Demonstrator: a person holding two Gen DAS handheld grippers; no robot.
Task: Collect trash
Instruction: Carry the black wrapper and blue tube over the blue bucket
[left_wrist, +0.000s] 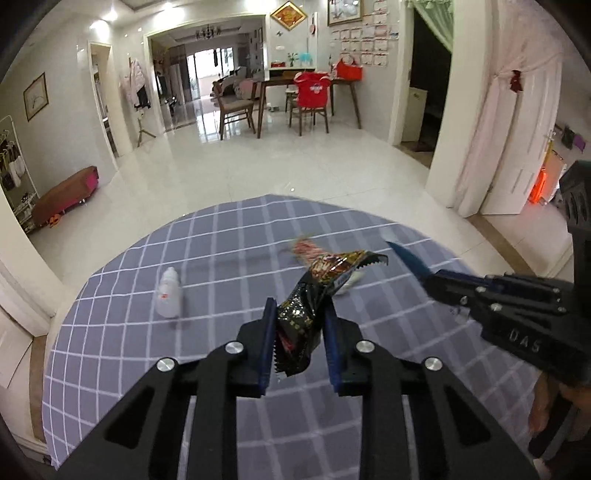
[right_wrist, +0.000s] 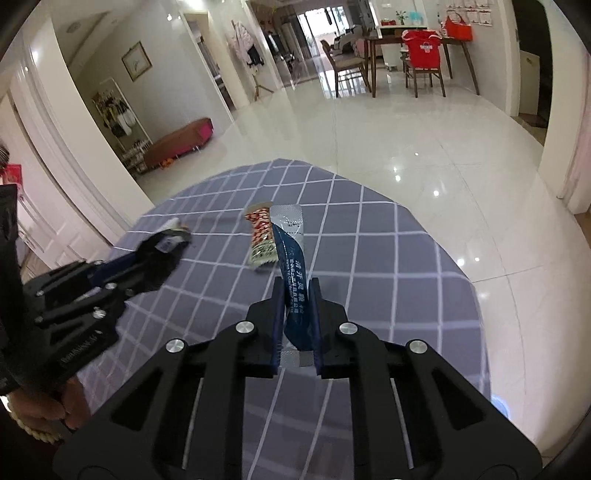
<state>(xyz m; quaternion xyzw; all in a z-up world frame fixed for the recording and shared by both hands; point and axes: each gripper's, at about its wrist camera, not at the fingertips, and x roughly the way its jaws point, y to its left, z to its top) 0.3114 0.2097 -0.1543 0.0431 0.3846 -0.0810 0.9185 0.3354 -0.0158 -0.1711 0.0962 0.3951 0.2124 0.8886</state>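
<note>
Between left gripper (left_wrist: 301, 325) pads: crinkled black foil snack wrapper (left_wrist: 314, 295), clamped, lifted off checked tablecloth (left_wrist: 221, 258). Between right gripper (right_wrist: 297, 299) pads: slim glossy blue sachet (right_wrist: 291, 273), pinched narrow. Step: pickup done. Next, probably: carry to bin, none visible. Remaining: red-white wrapper (right_wrist: 263, 238), small translucent bottle (left_wrist: 170, 293).

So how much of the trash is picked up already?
No bin shows, so nothing is visibly finished. In hand: the left gripper pinches a black wrapper, and the right gripper pinches a blue sachet. Left on the checked cloth: a red-and-white wrapper and a small bottle.
</note>
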